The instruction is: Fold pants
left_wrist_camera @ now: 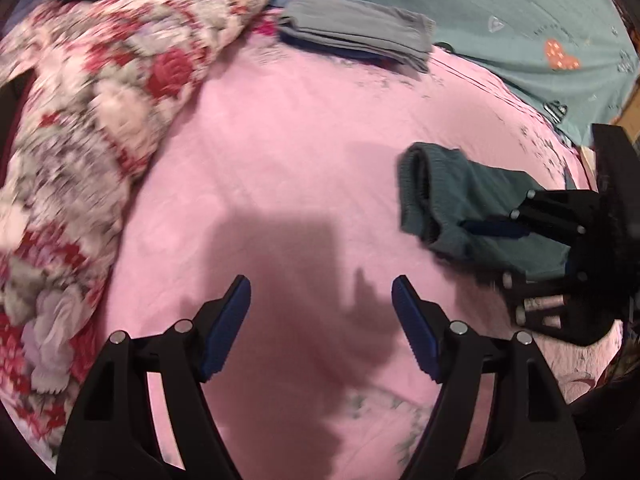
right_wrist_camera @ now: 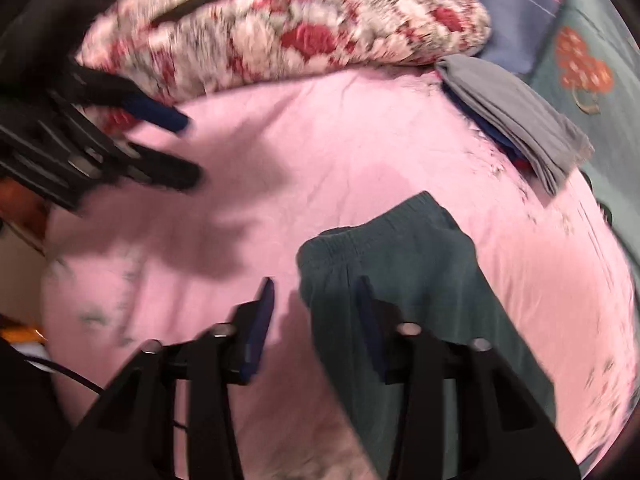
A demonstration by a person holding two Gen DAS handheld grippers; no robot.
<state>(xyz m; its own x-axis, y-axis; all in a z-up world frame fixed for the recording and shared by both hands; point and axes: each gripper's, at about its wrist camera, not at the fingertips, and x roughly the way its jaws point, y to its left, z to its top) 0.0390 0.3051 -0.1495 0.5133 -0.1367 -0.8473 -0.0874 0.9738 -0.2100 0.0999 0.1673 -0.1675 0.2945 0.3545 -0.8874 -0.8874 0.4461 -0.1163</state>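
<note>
So the dark green pants (right_wrist_camera: pixel 400 276) are lying on the pink bed sheet (left_wrist_camera: pixel 280 152), elastic waistband end pointing away from the right tool (right_wrist_camera: pixel 316 320) and toward the middle of the bed. That tool has its blue pads spread apart; the left pad sits over bare sheet just beside the pants edge, the right pad is over the fabric, so the edge of the pants falls in the gap, but nothing is pinched. From the left wrist camera the same pants (left_wrist_camera: pixel 472 212) show up off to the right with the right tool (left_wrist_camera: pixel 516 248) reaching over them, waistband opening facing the center. The left tool (left_wrist_camera: pixel 320 320) is hanging wide open above plain sheet, well apart from the pants, holding nothing. A rumpled floral blanket (left_wrist_camera: pixel 100 92) with red roses is bunched along the left side of the bed, and a folded grey garment (left_wrist_camera: pixel 356 28) sits at the far end, next to a teal pillow (left_wrist_camera: pixel 520 12). Both views are a bit motion-blurred.
</note>
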